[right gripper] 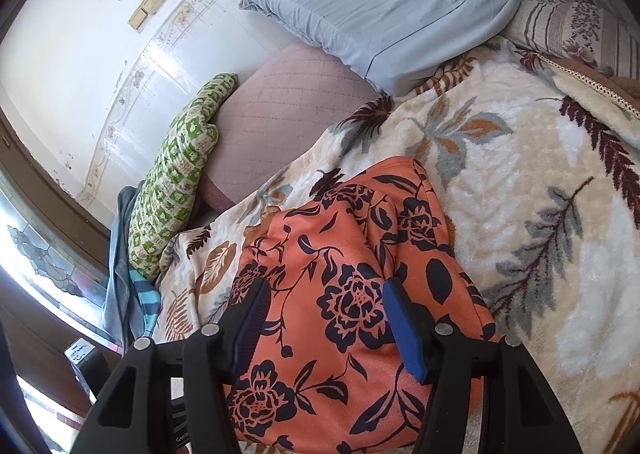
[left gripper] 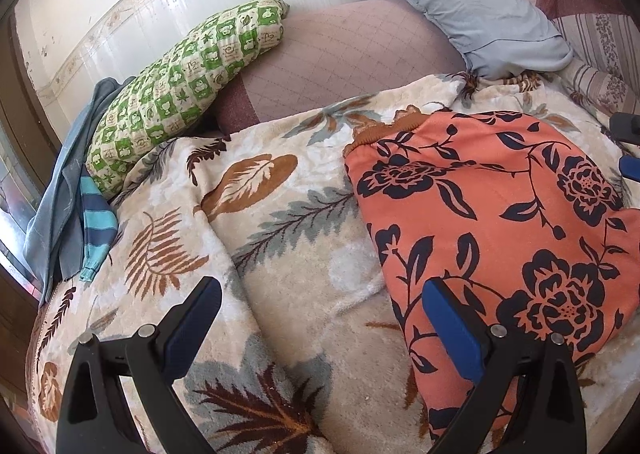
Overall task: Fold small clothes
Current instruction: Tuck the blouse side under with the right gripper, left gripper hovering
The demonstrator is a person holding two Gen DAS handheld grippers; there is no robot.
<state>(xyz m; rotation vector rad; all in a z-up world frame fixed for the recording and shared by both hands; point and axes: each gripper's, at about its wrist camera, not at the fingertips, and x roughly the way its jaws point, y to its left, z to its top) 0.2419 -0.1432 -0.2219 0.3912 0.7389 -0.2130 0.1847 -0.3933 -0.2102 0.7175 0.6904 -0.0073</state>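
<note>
An orange garment with dark navy flowers (left gripper: 500, 214) lies flat on the leaf-patterned blanket (left gripper: 280, 238), its ribbed waistband (left gripper: 384, 130) at the far end. My left gripper (left gripper: 320, 290) stands wide open over the blanket, and its right finger (left gripper: 448, 326) overlaps the garment's left edge. Only blanket shows between its fingers. In the right wrist view the same garment (right gripper: 340, 254) fills the space under my right gripper (right gripper: 326, 290). That gripper is open above the cloth, its pads apart from it. A blue pad of the right gripper (left gripper: 630, 170) peeks in at the left wrist view's right edge.
A green checked pillow (left gripper: 184, 86), a pink quilted cushion (left gripper: 344, 54) and a light blue pillow (left gripper: 460, 2) lie against the tiled wall. A grey-blue cloth (left gripper: 60, 190) and a teal striped garment (left gripper: 96, 222) hang at the bed's left edge. Striped floral bedding (right gripper: 572, 26) sits at the far right.
</note>
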